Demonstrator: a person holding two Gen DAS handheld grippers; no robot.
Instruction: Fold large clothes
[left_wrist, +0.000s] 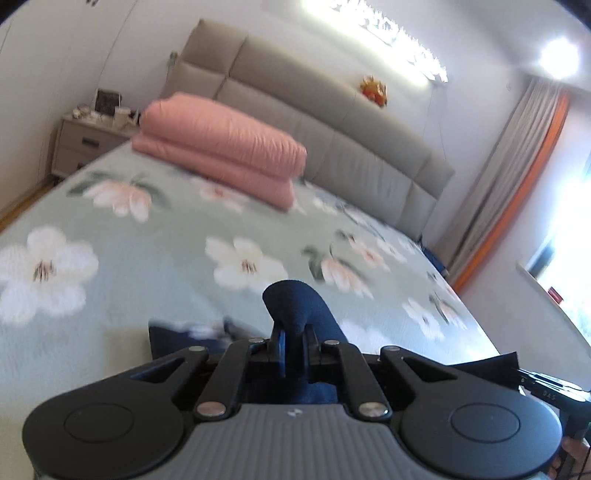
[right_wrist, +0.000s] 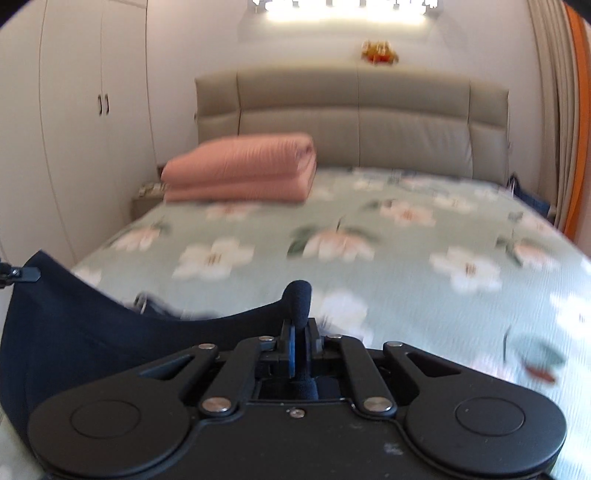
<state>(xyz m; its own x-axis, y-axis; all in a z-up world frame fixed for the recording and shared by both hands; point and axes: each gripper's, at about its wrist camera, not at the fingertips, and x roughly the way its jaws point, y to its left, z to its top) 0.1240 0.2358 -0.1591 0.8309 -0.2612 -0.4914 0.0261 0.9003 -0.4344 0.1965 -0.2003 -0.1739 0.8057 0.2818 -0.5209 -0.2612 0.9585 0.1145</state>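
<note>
A dark navy garment (right_wrist: 66, 332) hangs stretched between my two grippers above the near end of the bed. My left gripper (left_wrist: 293, 334) is shut on a bunched fold of the navy garment (left_wrist: 295, 302) that sticks up between its jaws. My right gripper (right_wrist: 301, 334) is shut on another bunched edge of it (right_wrist: 299, 295). In the right wrist view the cloth sags in a curve leftward to the left gripper's tip (right_wrist: 22, 273). In the left wrist view a corner of the cloth (left_wrist: 495, 363) reaches toward the right gripper (left_wrist: 546, 387) at the right edge.
The bed (left_wrist: 155, 258) has a pale green sheet with large white and pink flowers. A folded pink quilt (left_wrist: 221, 147) lies near the grey padded headboard (left_wrist: 332, 110). A nightstand (left_wrist: 85, 140) stands left of the bed, a wardrobe (right_wrist: 92, 129) beyond it, curtains (left_wrist: 517, 177) at right.
</note>
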